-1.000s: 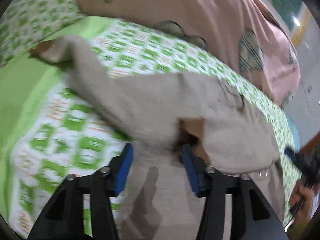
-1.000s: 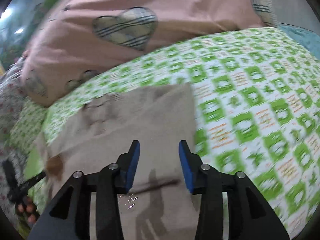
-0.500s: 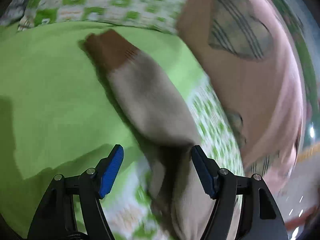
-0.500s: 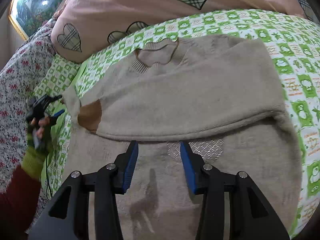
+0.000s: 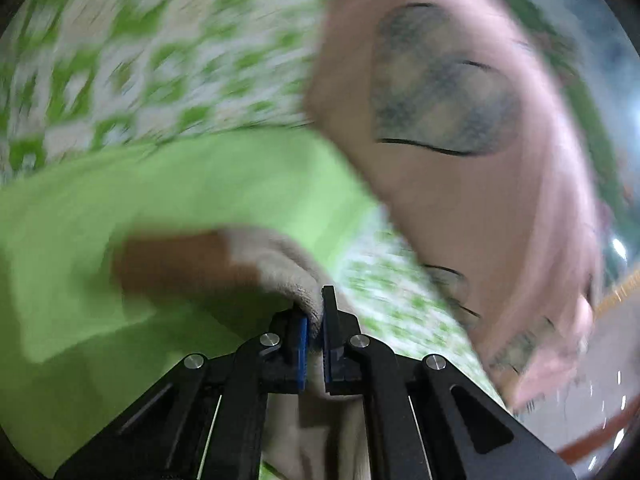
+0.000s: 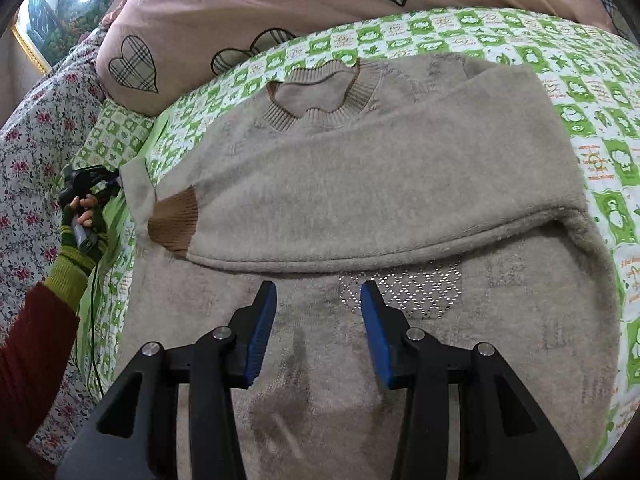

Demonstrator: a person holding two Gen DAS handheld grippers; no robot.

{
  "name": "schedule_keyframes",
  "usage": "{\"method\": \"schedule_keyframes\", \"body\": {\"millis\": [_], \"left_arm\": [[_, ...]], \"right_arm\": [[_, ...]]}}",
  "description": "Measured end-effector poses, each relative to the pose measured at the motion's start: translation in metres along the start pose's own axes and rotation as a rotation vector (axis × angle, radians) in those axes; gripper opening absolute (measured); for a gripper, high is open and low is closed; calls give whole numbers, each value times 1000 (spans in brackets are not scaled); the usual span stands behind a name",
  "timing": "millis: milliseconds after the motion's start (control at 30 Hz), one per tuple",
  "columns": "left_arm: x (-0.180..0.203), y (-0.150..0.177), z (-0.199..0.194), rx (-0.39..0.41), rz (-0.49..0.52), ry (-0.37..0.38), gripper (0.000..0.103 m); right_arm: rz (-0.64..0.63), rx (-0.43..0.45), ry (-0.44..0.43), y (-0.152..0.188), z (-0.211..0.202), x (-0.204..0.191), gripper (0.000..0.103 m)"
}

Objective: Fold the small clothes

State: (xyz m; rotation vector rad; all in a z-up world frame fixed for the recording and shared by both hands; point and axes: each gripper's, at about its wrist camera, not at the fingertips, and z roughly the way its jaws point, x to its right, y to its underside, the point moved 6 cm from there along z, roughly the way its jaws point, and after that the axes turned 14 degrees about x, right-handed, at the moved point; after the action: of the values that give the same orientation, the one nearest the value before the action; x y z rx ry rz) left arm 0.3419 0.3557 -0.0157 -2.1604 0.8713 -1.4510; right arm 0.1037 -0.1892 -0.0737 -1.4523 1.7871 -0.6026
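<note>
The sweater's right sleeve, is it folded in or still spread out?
Folded in: the right sleeve lies flat across the sweater chest, brown cuff near the opposite edge.

Left wrist view: motion blur smears the green-and-white checked bedsheet (image 5: 168,60), the pink heart-patched pillow (image 5: 460,184) and the brown ribbed cuff (image 5: 176,264) of the beige knitted sweater's sleeve.
Sleeve below the left gripper (image 5: 315,332): covered by the black fingers.
Sweater hem: the beige knitted sweater (image 6: 360,200) runs off the right wrist view's bottom edge, behind the right gripper (image 6: 318,320).
Pink pillow, right wrist view: cut by the top edge.
</note>
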Motion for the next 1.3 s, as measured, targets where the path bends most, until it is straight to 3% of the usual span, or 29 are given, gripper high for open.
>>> {"method": "schedule_keyframes", "body": {"millis": [133,300,400,567,700,867,967,1033,1100,1200,1300], "left_arm": [[74,11,-39,1,135,145,3],[166,61,-78,-53,317,317,3],[213,111,-86,-136,397,414,3],[269,228,-98,-289,580,508,3],[282,321,-90,-412,684,511,3],[268,384,-63,-506,731,463,4],[255,397,-58,-543,757,430,5],[245,399,-61,-560,768,408,13],[237,393,-69,-575,762,393,31],[216,377,-91,-551,742,363,43],[184,348,-110,-488,720,282,47]], "right_arm": [[11,10,-2,1,-5,1,45],[27,28,-21,3,-17,1,45],[33,41,-16,4,-25,5,45],[70,71,19,2,-39,27,45],[112,86,49,2,-45,48,45],[143,106,85,-1,-50,67,45],[138,120,92,-6,-53,69,45],[124,126,89,-12,-50,65,45],[111,127,79,-16,-46,59,45],[71,133,47,-25,-37,42,45],[1,125,12,-31,-23,18,45]]}}
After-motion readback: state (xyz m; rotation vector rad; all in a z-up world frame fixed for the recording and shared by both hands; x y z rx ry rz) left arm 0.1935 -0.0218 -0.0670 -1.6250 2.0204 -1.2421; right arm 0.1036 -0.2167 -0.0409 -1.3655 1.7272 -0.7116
